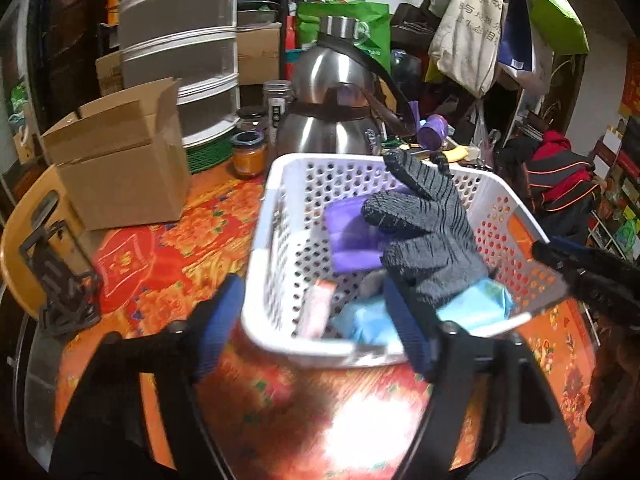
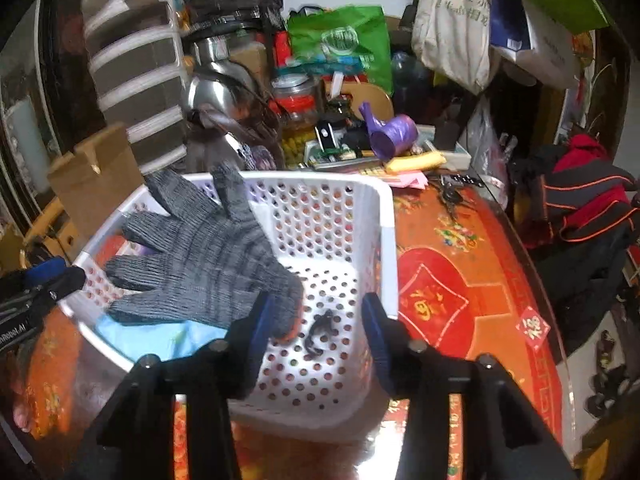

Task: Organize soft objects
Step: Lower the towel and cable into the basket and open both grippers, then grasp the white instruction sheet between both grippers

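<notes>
A white perforated basket (image 1: 262,220) (image 2: 387,240) stands on the red-orange tablecloth. A grey knit glove (image 1: 424,224) (image 2: 200,256) lies spread over its contents, fingers toward the far rim. Under it are a purple block (image 1: 352,236), a light-blue soft pack (image 1: 476,308) (image 2: 160,338) and a pink packet (image 1: 322,308). A small black item (image 2: 320,332) lies on the basket floor. My left gripper (image 1: 316,328) is open, straddling the near rim. My right gripper (image 2: 316,332) is open over the basket; the glove's cuff brushes its left finger only.
An open cardboard box (image 1: 120,168), a steel kettle (image 1: 332,112), jars (image 1: 250,154) and a stacked drawer unit (image 1: 180,52) crowd the back left. A purple scoop (image 2: 390,134) and clutter sit behind the basket. Bare tablecloth (image 2: 460,272) lies to its right.
</notes>
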Tool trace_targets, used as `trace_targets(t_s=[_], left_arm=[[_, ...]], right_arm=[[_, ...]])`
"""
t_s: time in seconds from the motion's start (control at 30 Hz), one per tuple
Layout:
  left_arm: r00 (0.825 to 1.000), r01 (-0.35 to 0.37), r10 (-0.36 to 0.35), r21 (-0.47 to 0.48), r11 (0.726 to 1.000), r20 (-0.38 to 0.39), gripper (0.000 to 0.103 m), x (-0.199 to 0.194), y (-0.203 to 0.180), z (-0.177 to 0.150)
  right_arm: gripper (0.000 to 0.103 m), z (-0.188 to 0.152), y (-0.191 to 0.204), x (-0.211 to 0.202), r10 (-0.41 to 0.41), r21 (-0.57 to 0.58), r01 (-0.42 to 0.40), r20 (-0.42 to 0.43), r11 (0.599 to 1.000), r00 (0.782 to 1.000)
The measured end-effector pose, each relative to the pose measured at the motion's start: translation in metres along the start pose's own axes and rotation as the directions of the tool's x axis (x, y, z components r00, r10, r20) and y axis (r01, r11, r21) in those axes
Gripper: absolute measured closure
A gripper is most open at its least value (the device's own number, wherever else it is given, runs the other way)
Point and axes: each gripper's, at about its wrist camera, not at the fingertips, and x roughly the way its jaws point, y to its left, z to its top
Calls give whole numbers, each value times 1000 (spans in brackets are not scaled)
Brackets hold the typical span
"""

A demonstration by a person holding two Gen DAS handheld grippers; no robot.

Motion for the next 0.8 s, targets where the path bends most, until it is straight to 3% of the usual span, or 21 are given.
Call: trace_targets(t_s=[0.13,0.2,0.33,0.47,0.67,0.8], left_arm=[[999,-28,28,24,999,-20,30,-28,7,-32],[1000,-8,8,15,1000,-24,30,-41,14,-50],[996,53,-56,-33,998,-65,29,-68,35,-94],[997,34,-36,-37,999,-66,26,-91,48,-132],[988,93,-102,-84,992,-114,23,-103,47,-196],[983,106,-113,-57,993,-145,23,-99,33,-228]], right_arm=[[41,-16,-2,-33,5,35,-7,63,999,998],[39,-30,2,-50,21,40,-25,97,999,995],[26,-73,11,-82,29,7,-30,121,1000,992],[26,-124,21,-98,64,8,-65,81,998,995],[26,-196,44,-111,136,37,-136,-2,990,991],[26,-229,68,-124,221,4,-221,24,975,975]])
